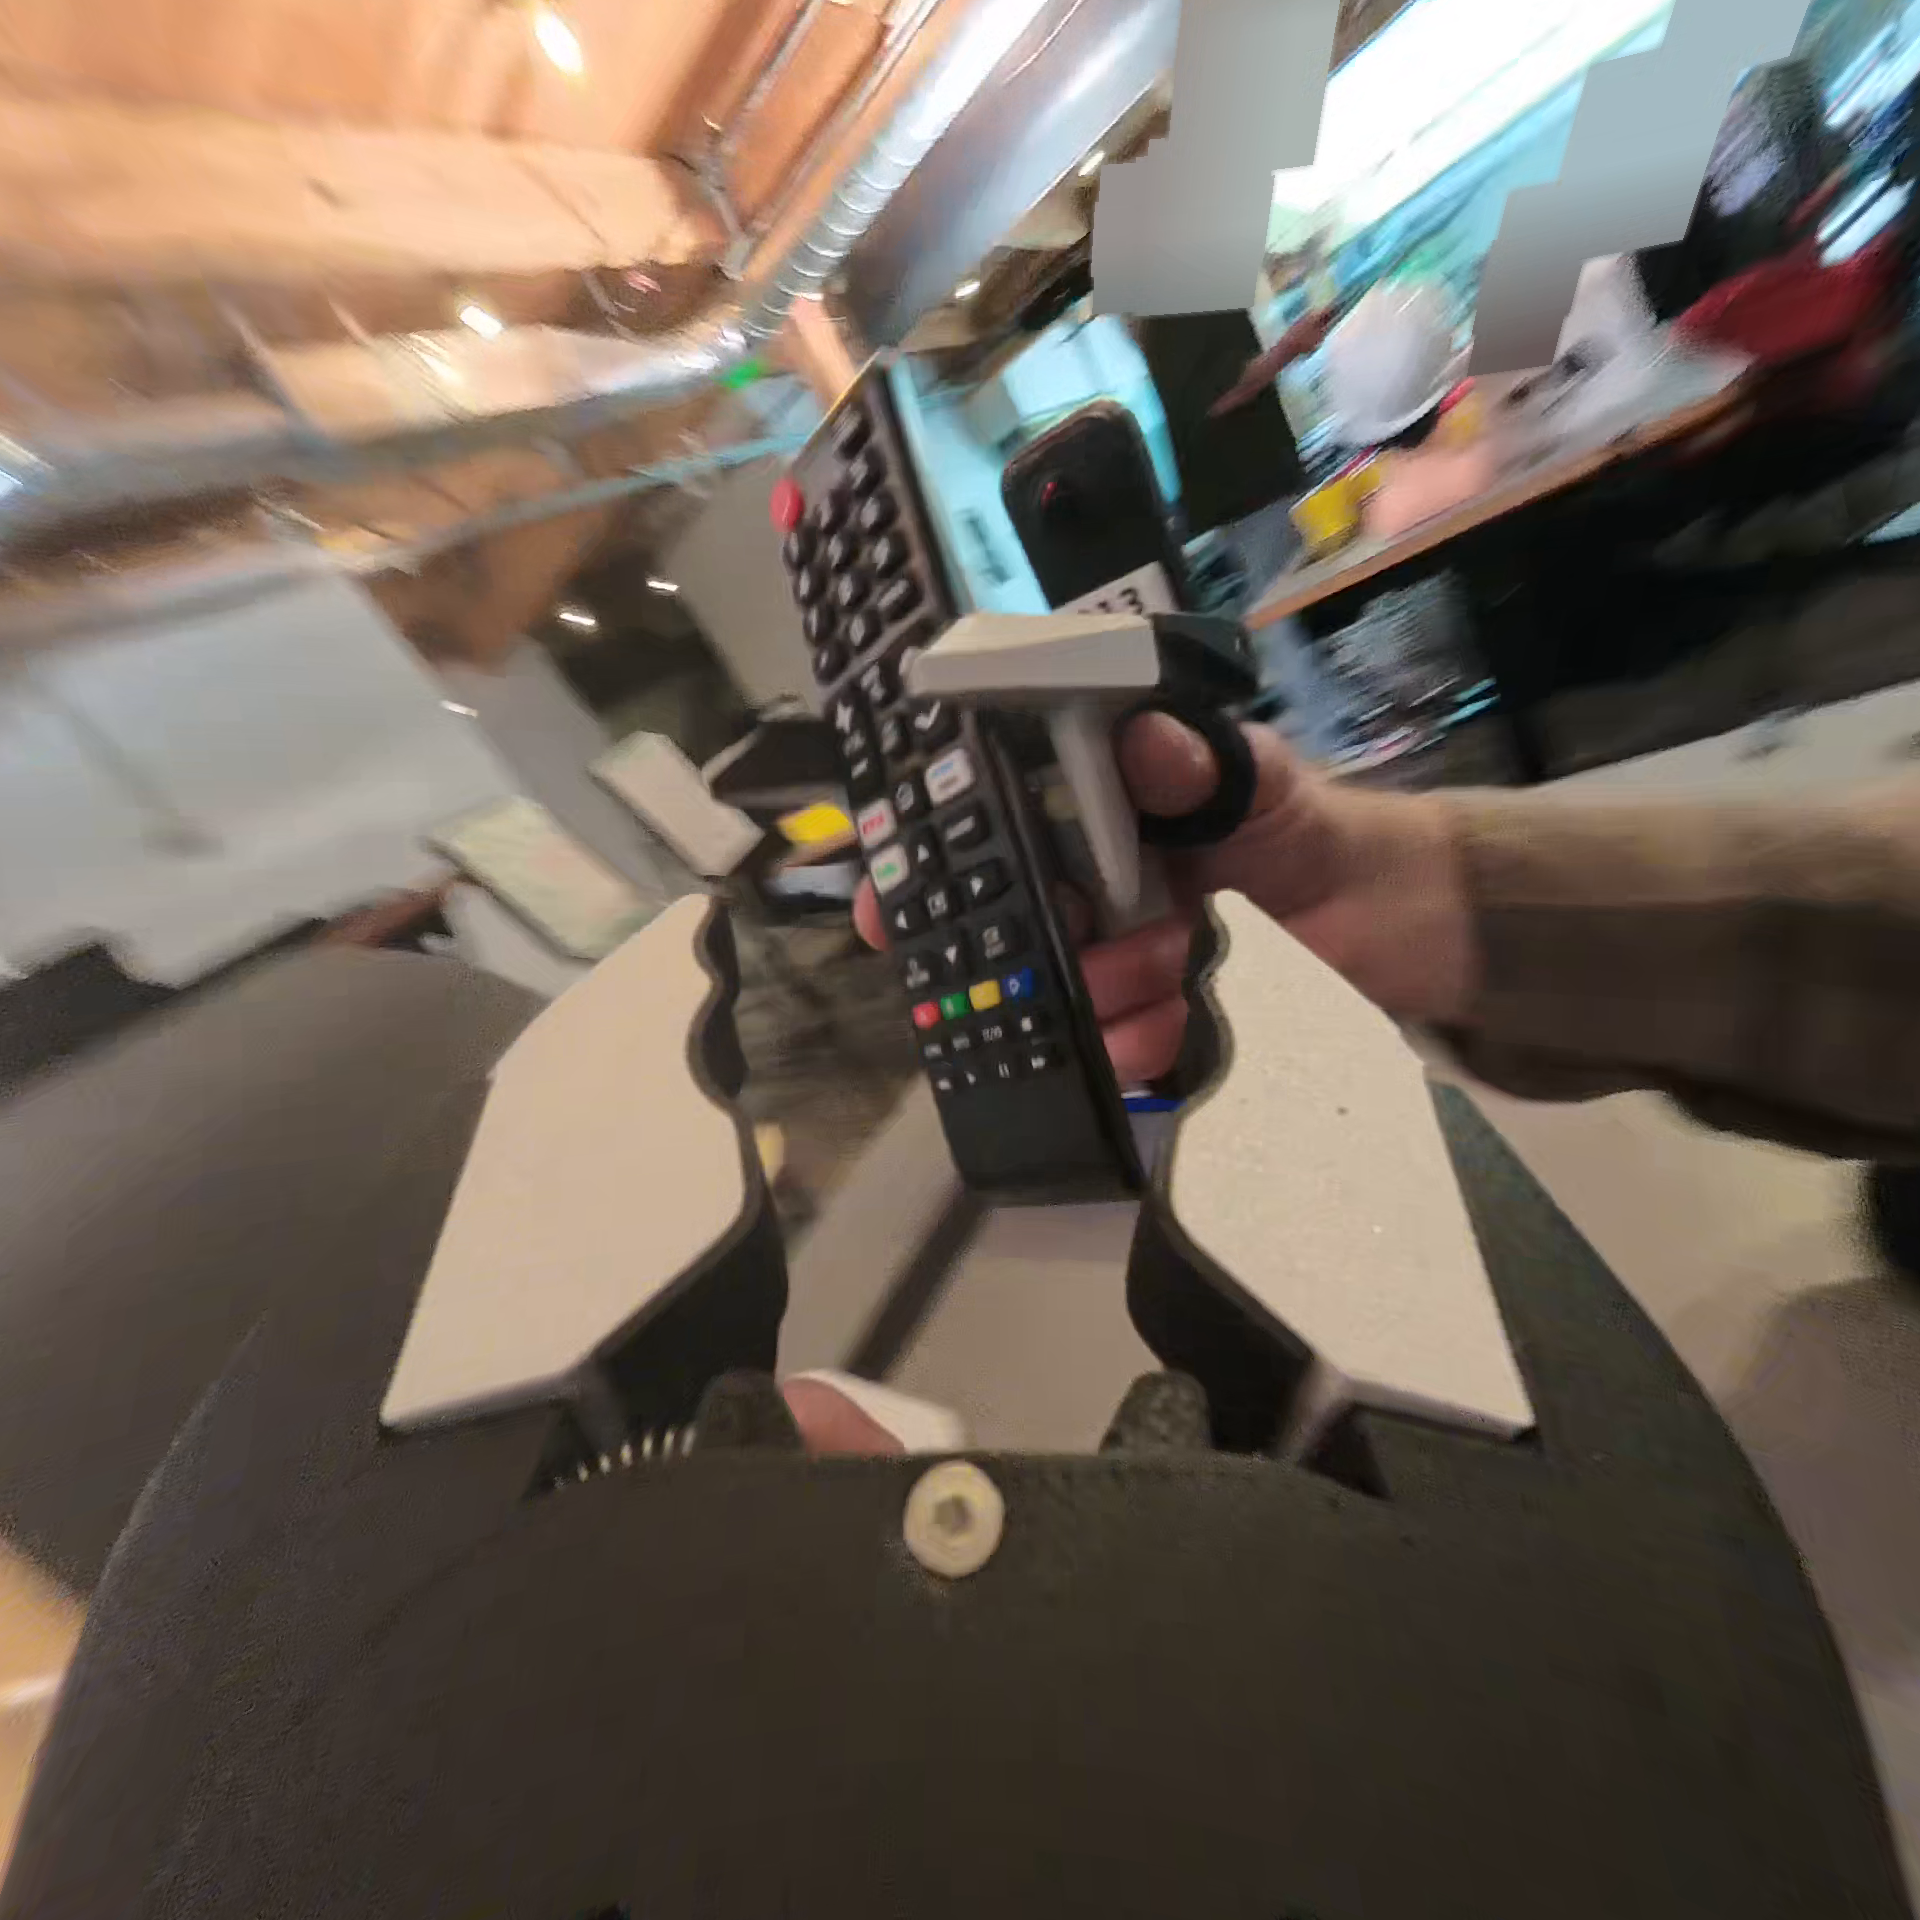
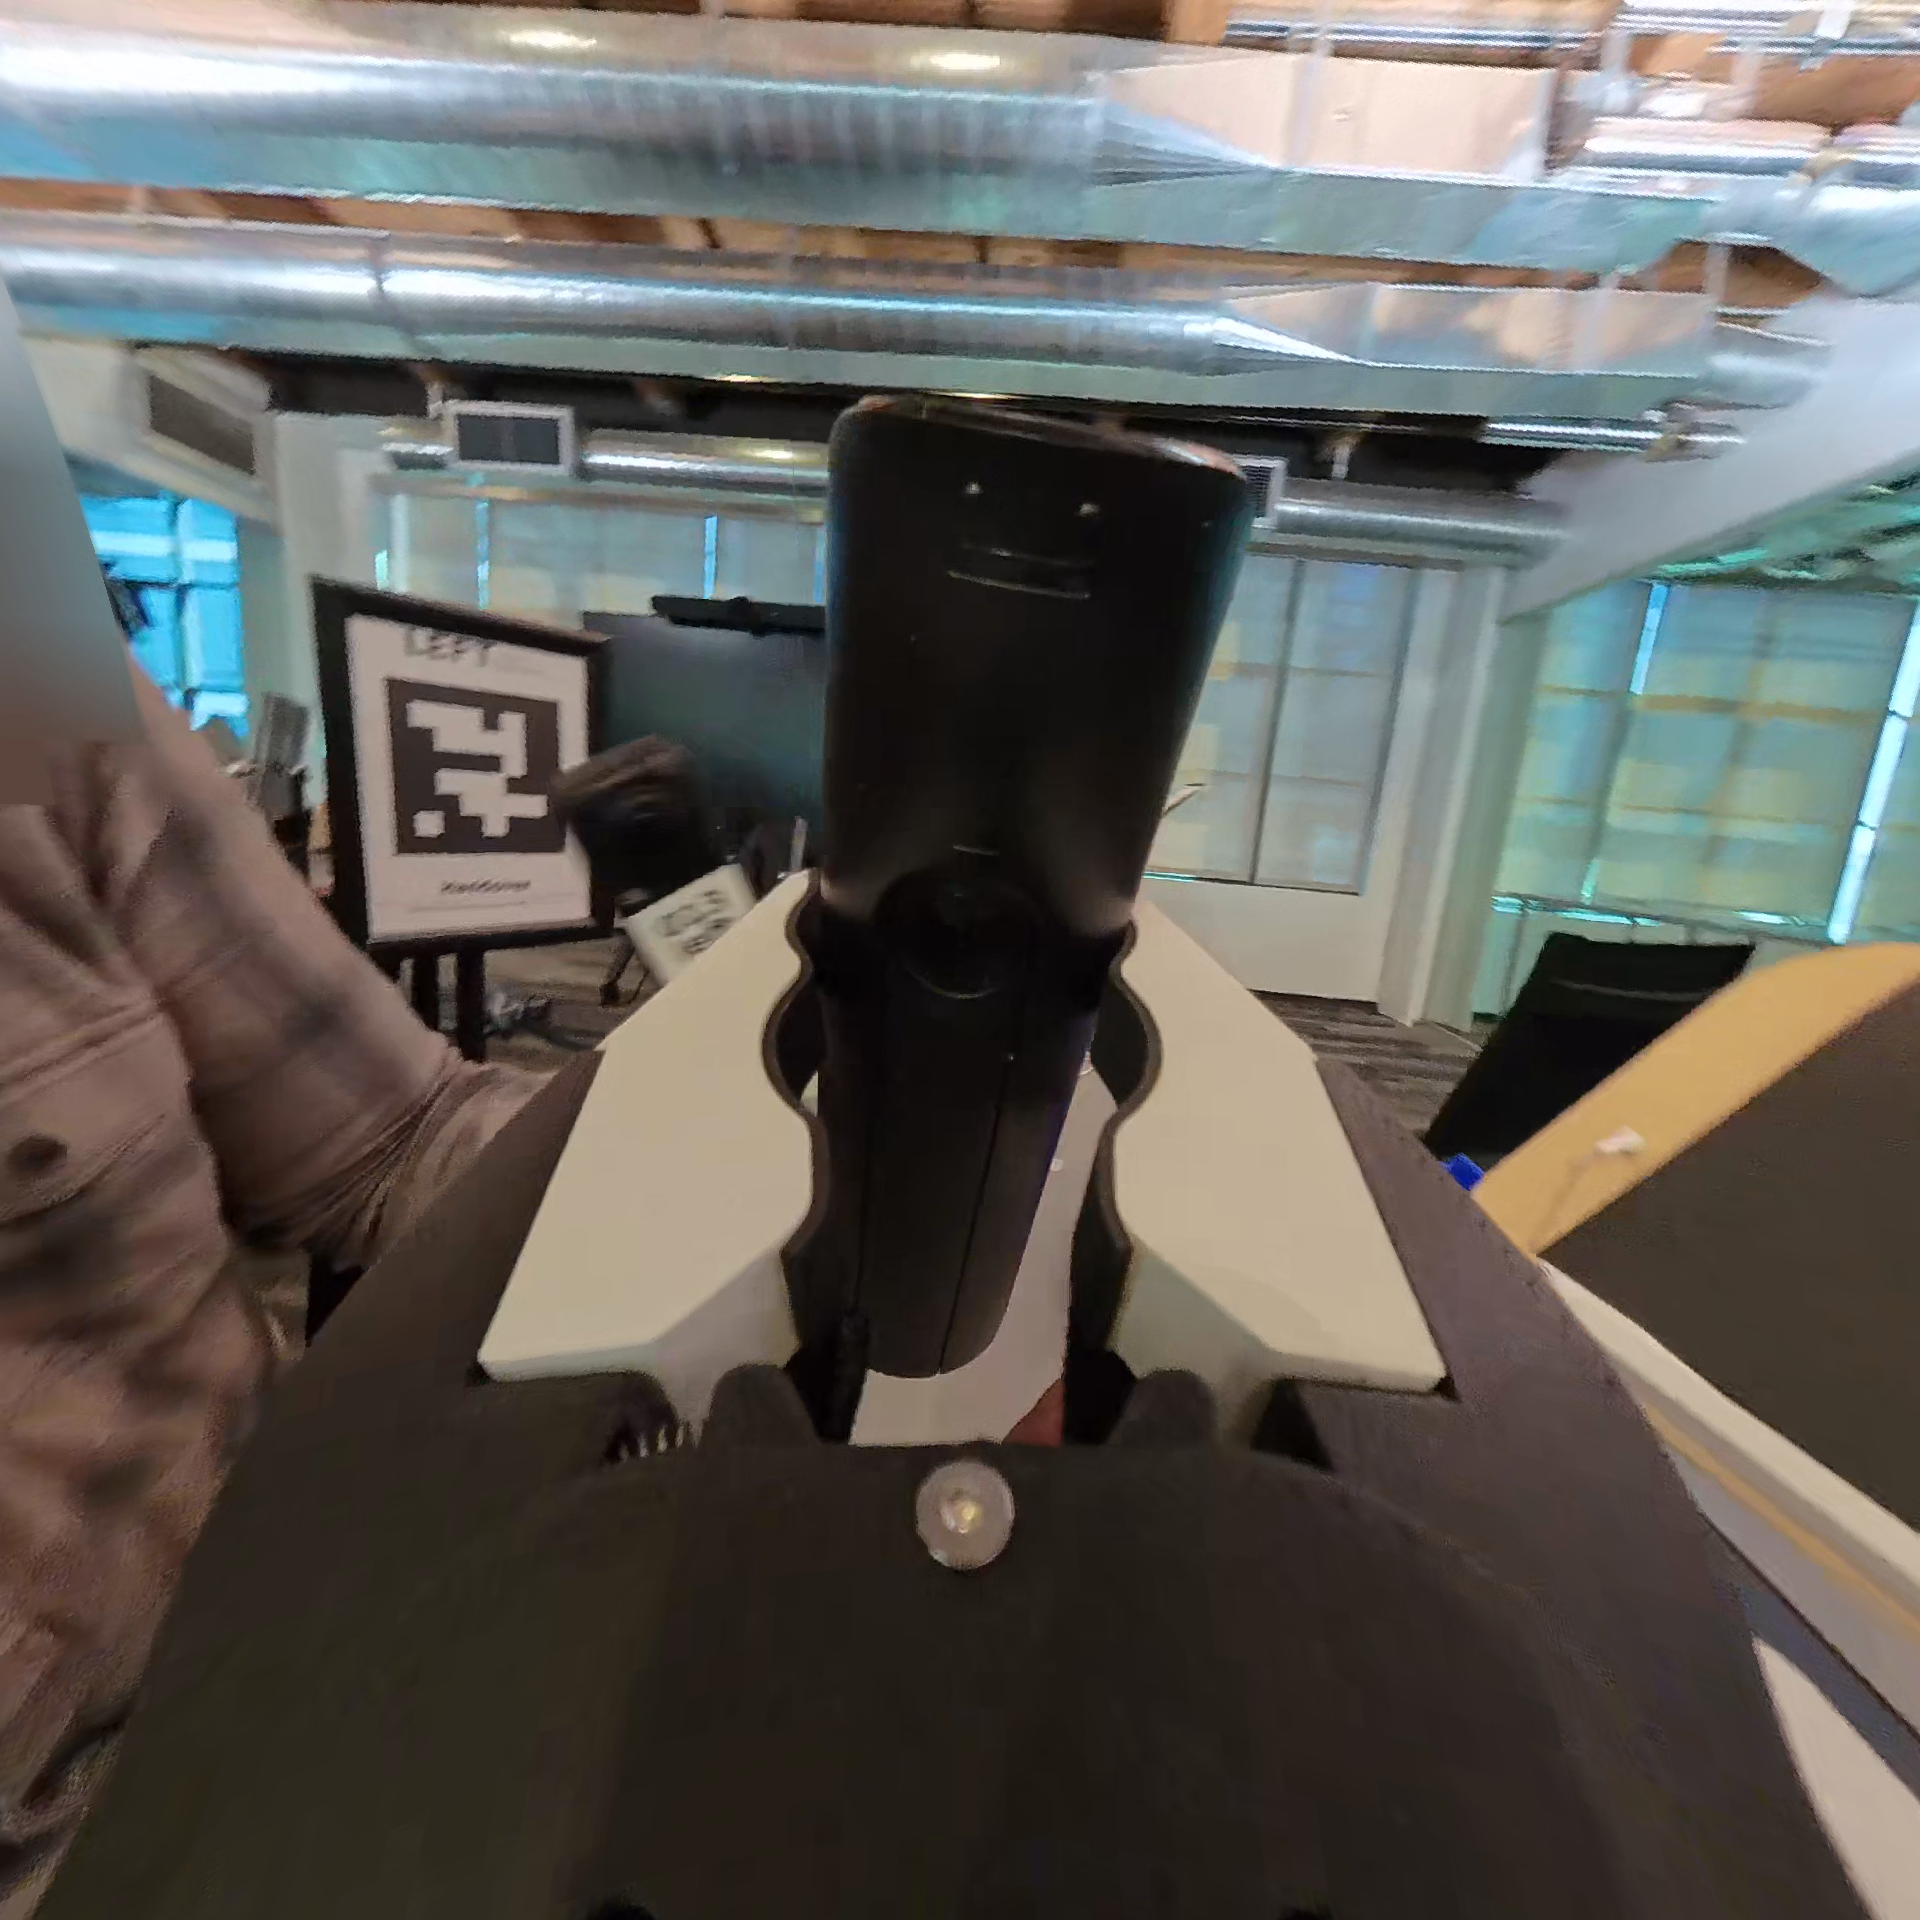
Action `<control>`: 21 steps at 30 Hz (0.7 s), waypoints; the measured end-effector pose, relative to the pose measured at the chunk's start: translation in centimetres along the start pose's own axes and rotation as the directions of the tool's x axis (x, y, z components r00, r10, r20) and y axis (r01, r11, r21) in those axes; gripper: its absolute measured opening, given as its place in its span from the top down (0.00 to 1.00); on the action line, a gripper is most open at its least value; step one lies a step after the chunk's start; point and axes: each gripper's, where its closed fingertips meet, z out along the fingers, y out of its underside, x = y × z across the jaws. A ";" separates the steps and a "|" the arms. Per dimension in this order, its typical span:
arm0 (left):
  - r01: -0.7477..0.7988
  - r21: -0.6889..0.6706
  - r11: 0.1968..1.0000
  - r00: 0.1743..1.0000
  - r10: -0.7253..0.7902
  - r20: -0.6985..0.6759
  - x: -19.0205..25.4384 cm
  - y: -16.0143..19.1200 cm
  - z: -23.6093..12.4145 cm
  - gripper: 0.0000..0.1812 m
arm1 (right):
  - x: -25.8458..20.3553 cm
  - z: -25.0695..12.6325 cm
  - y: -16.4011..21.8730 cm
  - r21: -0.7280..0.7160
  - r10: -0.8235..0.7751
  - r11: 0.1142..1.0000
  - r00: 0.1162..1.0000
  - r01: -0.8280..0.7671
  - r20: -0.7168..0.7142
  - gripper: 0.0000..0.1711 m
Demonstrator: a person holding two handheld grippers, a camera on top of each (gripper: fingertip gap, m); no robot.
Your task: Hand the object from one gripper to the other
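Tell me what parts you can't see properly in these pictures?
- Remote buttons: hidden in the right wrist view, only its back shows.
- Remote's lower end: right wrist view, sunk between the right gripper jaws.
- Left gripper touching the remote? Cannot tell in the blurred left wrist view.
- Desk clutter: left wrist view, smeared.

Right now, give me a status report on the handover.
Right gripper shut on the remote, held upright. Left gripper open, fingers either side of the remote's lower end, not closed. Nothing between them; handover not yet done.
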 end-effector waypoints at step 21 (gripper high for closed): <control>-0.122 -0.425 0.897 0.922 0.261 0.286 -3.2 7.0 2.8 0.85 | 5.3 -0.2 0.8 -0.038 0.021 0.999 0.938 -0.036 -0.347 0.72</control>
